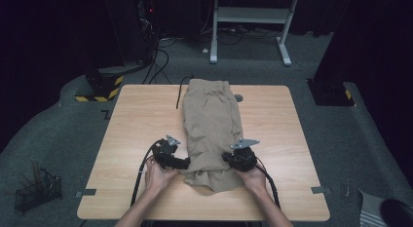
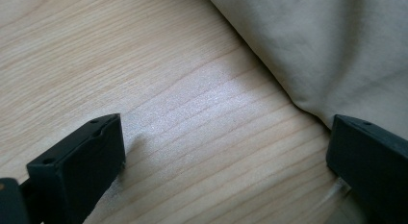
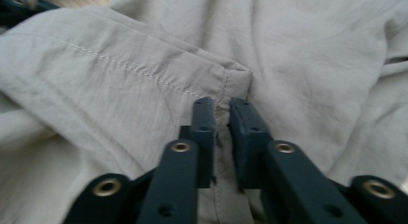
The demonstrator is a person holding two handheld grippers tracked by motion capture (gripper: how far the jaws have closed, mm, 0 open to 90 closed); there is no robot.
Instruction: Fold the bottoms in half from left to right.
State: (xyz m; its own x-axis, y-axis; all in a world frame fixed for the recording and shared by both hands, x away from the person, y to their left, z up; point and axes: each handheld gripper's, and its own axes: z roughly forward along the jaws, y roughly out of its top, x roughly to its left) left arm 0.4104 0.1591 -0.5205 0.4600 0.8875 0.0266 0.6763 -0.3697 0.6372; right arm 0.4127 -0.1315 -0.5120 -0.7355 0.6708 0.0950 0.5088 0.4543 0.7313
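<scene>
High view: we are seeing khaki trousers lying lengthwise along the middle of the wooden table, their near end bunched; the left gripper is sitting at the near-left edge of the cloth and the right gripper at the near-right edge.
Left gripper view: its jaws are standing spread over bare wood, the trousers edge lying by the right jaw.
Right gripper view: its jaws are pinching a stitched hem corner of the trousers.
</scene>
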